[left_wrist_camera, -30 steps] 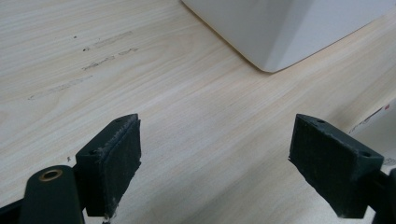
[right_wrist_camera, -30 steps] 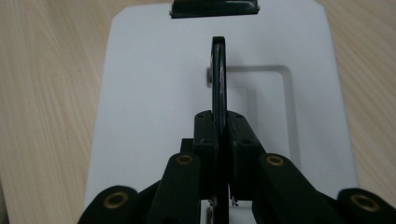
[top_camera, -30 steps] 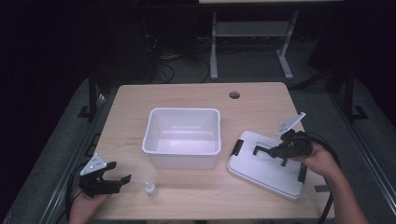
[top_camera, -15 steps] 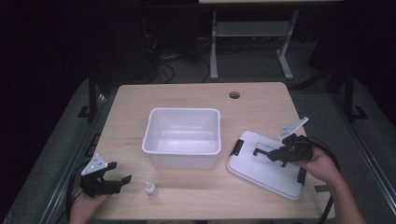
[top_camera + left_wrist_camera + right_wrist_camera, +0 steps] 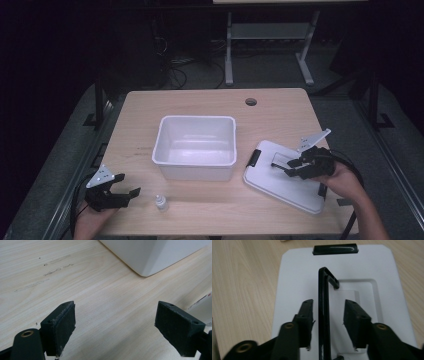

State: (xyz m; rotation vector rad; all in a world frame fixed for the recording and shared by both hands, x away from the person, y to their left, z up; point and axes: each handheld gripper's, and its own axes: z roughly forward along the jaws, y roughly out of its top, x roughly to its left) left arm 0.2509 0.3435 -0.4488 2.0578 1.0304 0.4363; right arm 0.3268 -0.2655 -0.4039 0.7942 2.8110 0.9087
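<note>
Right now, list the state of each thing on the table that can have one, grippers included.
Bin: uncovered, upright, nothing visible inside.
Lid: off the bin, flat on the table, black handle raised.
Small bottle: upright, capped.
Right gripper: jaws have just been opening, astride the handle, pads apart from it.
Left gripper: open, nothing between the jaws.

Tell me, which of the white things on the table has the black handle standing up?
The flat white lid at the right, under the right gripper. Its black handle stands upright between the jaws. The open tub and small bottle have none.
</note>
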